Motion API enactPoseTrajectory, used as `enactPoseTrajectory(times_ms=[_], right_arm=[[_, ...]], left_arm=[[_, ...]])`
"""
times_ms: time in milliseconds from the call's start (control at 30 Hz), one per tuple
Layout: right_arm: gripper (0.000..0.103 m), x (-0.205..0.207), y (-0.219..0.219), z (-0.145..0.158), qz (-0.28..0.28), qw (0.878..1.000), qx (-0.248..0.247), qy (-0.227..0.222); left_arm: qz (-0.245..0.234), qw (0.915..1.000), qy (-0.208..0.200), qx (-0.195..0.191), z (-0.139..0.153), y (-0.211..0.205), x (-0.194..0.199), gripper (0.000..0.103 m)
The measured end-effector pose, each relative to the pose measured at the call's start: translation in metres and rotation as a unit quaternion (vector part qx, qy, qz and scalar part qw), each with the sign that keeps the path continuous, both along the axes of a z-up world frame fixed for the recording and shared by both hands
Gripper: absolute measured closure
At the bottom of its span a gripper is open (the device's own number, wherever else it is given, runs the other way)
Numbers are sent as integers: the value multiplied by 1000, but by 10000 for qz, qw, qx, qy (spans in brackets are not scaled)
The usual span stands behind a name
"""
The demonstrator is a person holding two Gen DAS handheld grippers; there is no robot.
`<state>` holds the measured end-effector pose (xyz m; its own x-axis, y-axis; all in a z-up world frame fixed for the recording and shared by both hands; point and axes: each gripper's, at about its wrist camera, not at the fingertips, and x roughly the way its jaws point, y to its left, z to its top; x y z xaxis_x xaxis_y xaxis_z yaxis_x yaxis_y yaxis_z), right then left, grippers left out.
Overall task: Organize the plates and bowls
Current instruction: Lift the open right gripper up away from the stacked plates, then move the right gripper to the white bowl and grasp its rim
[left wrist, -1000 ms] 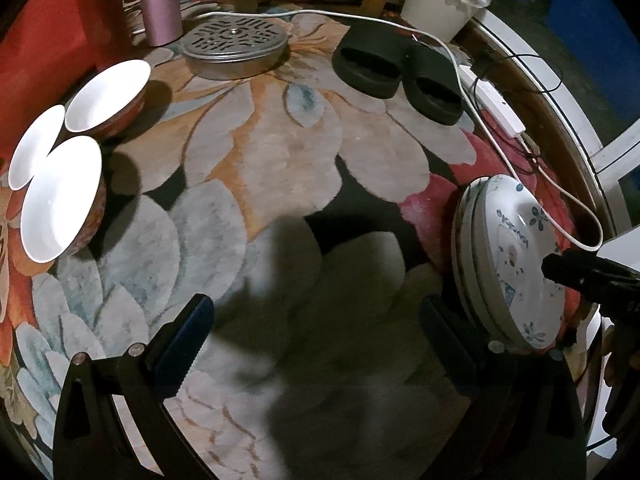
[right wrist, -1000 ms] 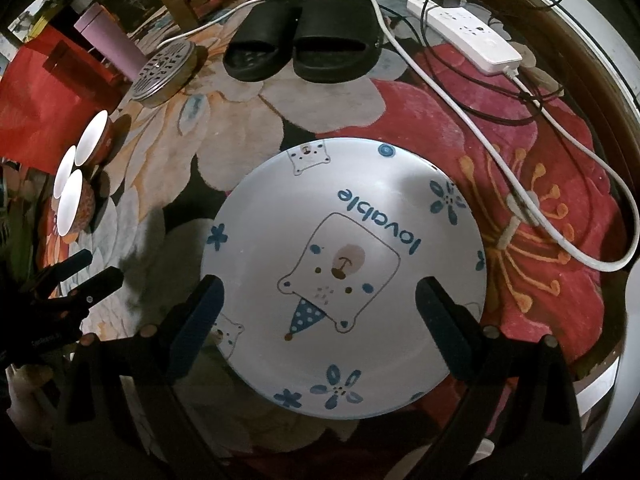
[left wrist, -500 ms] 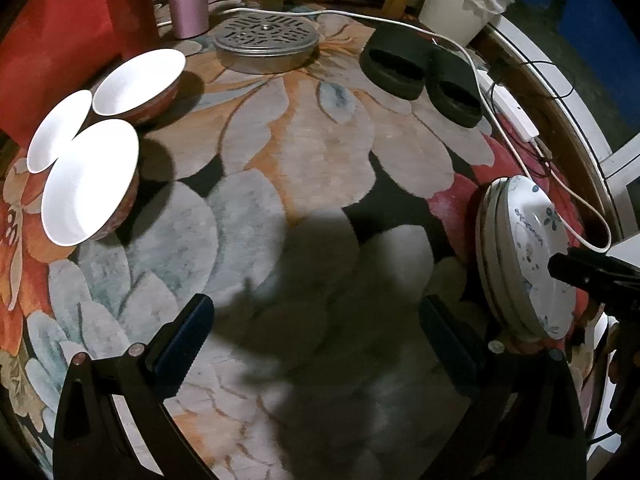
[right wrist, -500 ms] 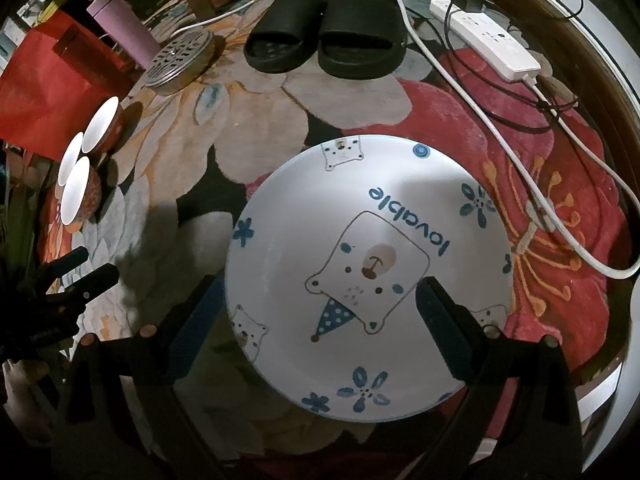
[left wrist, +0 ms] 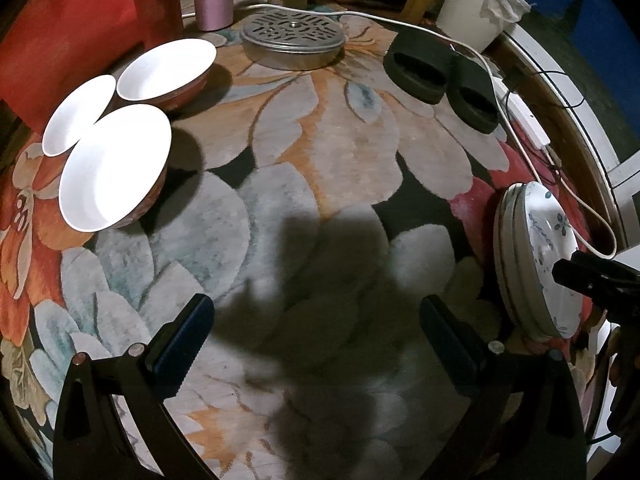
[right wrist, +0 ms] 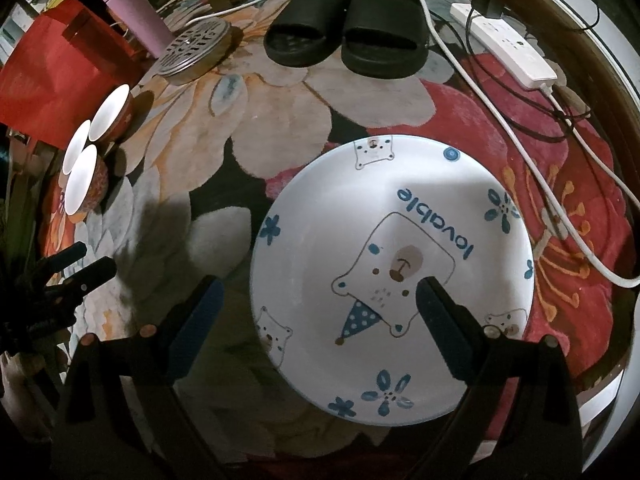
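A flower-patterned rug (left wrist: 352,152) covers the floor in dim light. The left gripper (left wrist: 316,336) hangs over bare rug with its jaws spread wide and nothing between them. The right gripper (right wrist: 316,308) is also wide apart, empty, above the near edge of the stacked plates (right wrist: 392,280), whose top one shows a bear and the word "lovable". Three white bowls (left wrist: 116,164) cluster touching at the far left. Beyond lie black slippers (right wrist: 348,44), a perforated metal lid (left wrist: 294,38) and a white power strip (right wrist: 508,48).
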<state>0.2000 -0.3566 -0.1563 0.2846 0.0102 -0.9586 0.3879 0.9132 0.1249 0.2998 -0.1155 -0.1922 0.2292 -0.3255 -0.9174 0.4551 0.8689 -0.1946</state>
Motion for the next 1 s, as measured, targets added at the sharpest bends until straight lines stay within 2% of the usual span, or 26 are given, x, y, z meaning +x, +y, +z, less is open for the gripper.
enactPoseTrajectory(times_ms=[667, 1000], right_arm=[[5, 20, 21, 0, 337, 9994, -23, -16], [5, 53, 44, 1, 686, 9976, 6, -110]], left_arm=[[302, 9995, -5, 1, 0, 23, 10, 1], [754, 9971, -14, -110, 1, 55, 26, 1]])
